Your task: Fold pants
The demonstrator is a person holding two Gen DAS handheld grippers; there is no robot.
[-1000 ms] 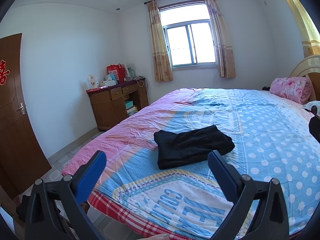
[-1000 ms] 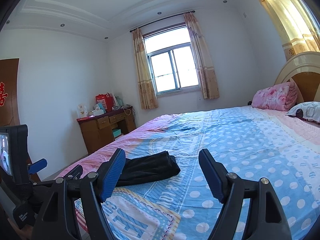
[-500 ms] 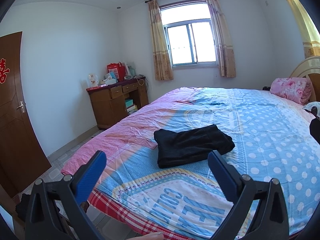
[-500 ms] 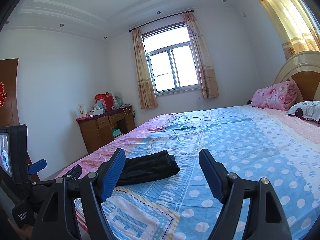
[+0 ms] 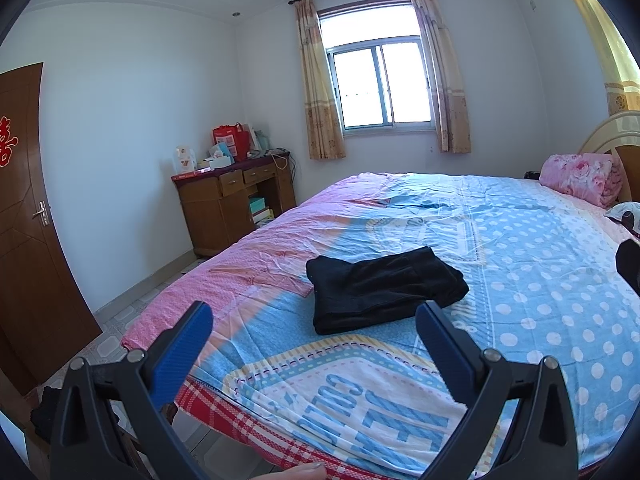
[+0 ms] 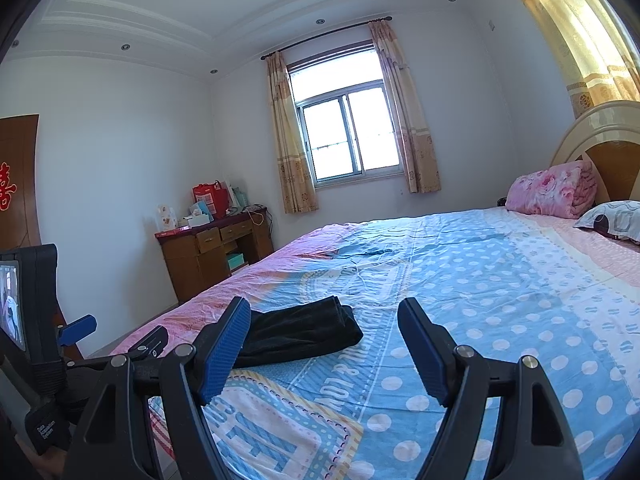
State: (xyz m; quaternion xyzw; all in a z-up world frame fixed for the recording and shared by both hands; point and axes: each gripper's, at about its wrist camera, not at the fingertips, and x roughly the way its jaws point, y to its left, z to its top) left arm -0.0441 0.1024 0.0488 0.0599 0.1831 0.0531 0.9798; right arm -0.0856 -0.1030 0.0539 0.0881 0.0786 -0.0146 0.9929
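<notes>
Black pants lie folded into a compact rectangle on the bed, near its foot. My left gripper hovers short of the pants over the bed's foot edge, open, with nothing between its blue pads. In the right wrist view the same folded pants sit left of centre, partly behind the left finger of my right gripper. That gripper is open and empty, held above the bedspread. The left hand's device shows at that view's left edge.
A blue, pink and white patterned bedspread covers the bed. A rolled pink blanket and a pillow lie by the headboard. A wooden desk with clutter stands near the window. A brown door is at left.
</notes>
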